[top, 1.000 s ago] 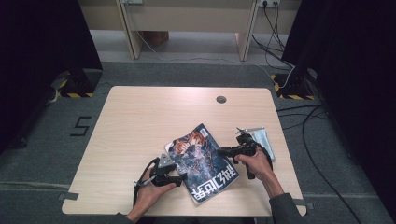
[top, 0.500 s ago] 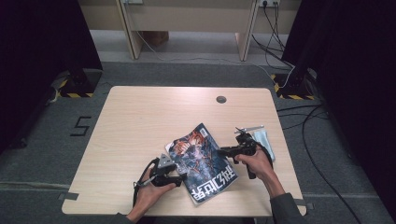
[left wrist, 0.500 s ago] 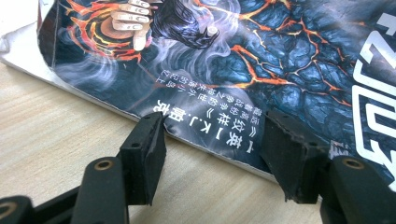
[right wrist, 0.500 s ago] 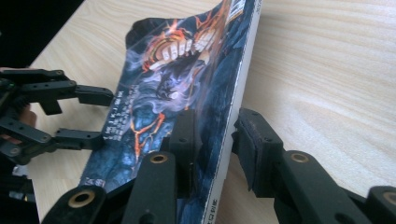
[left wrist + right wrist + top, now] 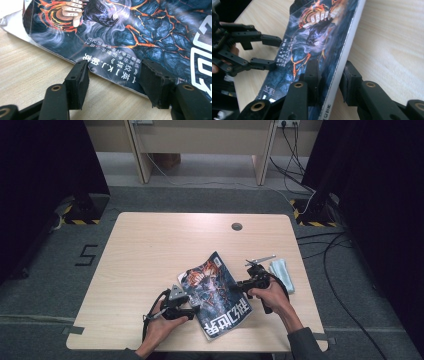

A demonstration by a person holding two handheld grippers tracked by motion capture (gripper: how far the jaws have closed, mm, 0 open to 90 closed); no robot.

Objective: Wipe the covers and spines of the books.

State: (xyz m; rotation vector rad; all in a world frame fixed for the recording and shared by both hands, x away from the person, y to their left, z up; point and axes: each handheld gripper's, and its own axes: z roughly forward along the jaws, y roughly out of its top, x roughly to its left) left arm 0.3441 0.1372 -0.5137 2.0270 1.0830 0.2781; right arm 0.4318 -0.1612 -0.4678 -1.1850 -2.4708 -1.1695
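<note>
A book (image 5: 215, 292) with a dark blue cover and orange cracks lies slanted near the table's front edge. My right gripper (image 5: 239, 286) holds its right side. In the right gripper view the jaws (image 5: 329, 72) sit on either side of the spine edge of the book (image 5: 312, 42); they have just been closing on it. My left gripper (image 5: 196, 306) rests at the book's left edge, open. In the left gripper view its jaws (image 5: 113, 75) stand apart at the rim of the cover (image 5: 150, 32), without pinching it. The left gripper (image 5: 267, 51) also shows in the right gripper view.
The light wooden table (image 5: 150, 250) has a round cable hole (image 5: 237, 226) near its far edge. A pale folded cloth (image 5: 282, 272) lies just right of my right hand, close to the table's right edge. Cables run over the grey floor to the right.
</note>
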